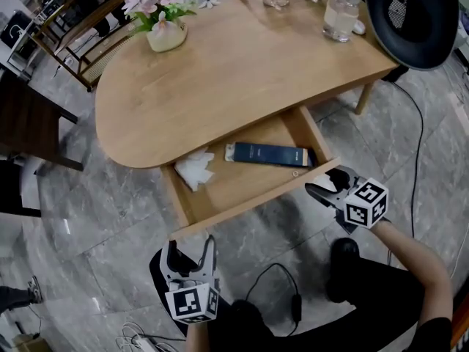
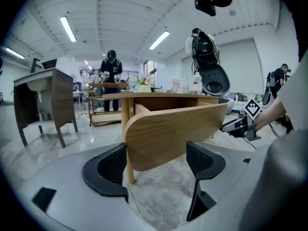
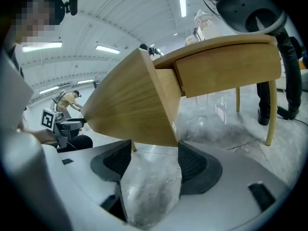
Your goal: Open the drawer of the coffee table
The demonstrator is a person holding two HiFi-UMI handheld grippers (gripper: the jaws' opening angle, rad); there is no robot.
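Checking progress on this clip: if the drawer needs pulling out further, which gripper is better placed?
Probably the right gripper: open, close beside the end of the drawer front. The left gripper, also open, sits further off.

My left tongs (image 1: 192,254) sit low, close in to my body. Jaws point up and away from me, set wide apart. Their marker cube (image 1: 192,303) is at the near end, facing up. My right tongs (image 1: 325,185) are up and to the right of the left tongs, well apart from them. Jaws also apart, tips aimed left and slightly away. My right forearm (image 1: 412,259) is bare and stretched out behind the right tongs, with a black sleeve (image 1: 432,328) at the elbow.
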